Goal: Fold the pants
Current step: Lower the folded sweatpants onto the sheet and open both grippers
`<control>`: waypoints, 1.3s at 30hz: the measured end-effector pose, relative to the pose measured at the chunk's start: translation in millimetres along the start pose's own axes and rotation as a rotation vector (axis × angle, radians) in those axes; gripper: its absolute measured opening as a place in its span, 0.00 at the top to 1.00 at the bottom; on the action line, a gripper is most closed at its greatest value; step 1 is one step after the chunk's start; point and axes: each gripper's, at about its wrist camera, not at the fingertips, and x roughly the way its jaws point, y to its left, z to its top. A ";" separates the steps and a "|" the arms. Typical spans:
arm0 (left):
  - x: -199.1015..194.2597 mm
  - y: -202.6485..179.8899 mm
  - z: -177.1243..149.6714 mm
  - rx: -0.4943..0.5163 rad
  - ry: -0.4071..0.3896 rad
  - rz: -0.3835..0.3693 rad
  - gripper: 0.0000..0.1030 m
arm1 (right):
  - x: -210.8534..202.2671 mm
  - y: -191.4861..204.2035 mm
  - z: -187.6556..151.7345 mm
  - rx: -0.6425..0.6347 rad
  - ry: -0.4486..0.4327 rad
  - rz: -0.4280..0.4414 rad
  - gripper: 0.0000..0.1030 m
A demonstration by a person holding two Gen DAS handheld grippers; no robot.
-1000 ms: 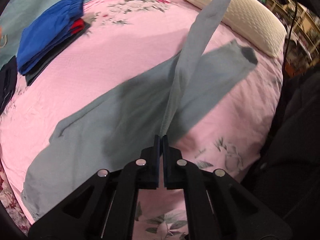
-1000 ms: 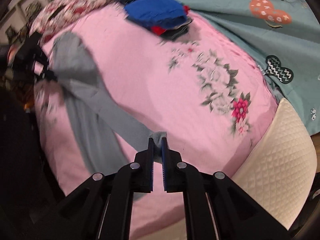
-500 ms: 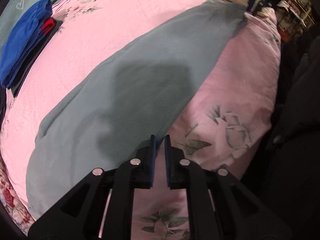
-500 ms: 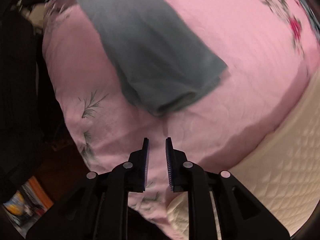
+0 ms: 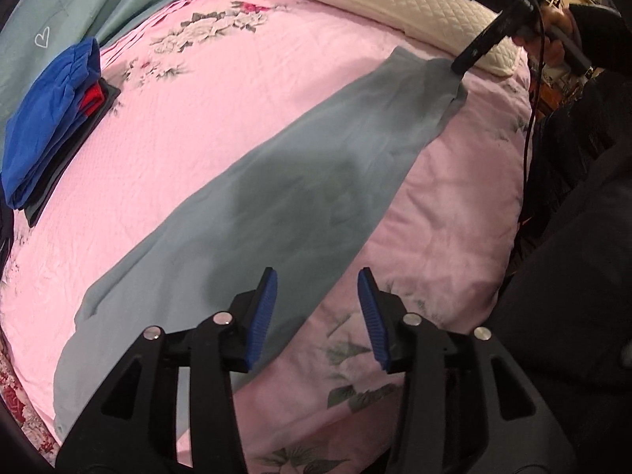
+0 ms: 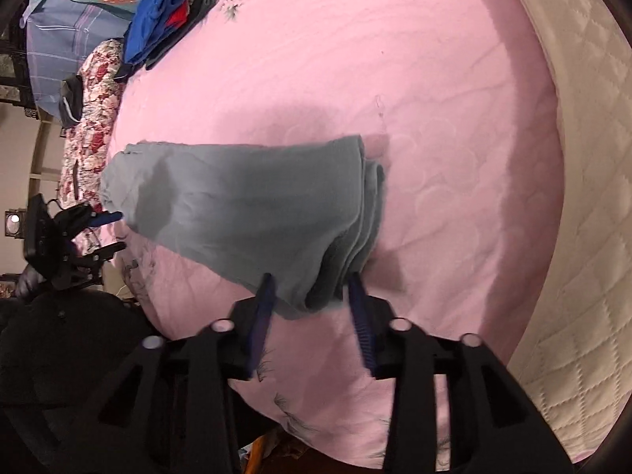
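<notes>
While the grey pants [image 5: 300,181] lie flat in a long strip across the pink bedspread [image 5: 189,126], the left gripper [image 5: 317,312] hangs spread wide and empty above their near edge, and the right gripper [image 6: 311,308] is likewise parted, straddling the layered hem end without pinching it. Bare pink quilt lies on either side of the strip, with a stack of folded clothes [image 5: 51,118] well apart and a cream pillow [image 5: 379,4] beyond the hem; whether the right fingers touch the cloth is hard to tell

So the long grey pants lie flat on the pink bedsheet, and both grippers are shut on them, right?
Not shut. Both wrist views show the left gripper and right gripper open, holding nothing; the long grey pants do lie flat on the pink bedsheet.
</notes>
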 end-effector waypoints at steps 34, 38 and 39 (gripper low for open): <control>7.8 22.4 0.9 -0.033 0.004 0.075 0.37 | -4.0 7.1 -21.9 0.056 -0.224 -0.149 0.71; 7.7 23.8 1.6 -0.043 0.004 0.079 0.36 | 3.4 14.6 -20.5 0.017 -0.197 -0.181 0.89; 7.7 23.8 1.6 -0.043 0.004 0.081 0.36 | 2.8 15.1 -21.4 0.013 -0.199 -0.185 0.94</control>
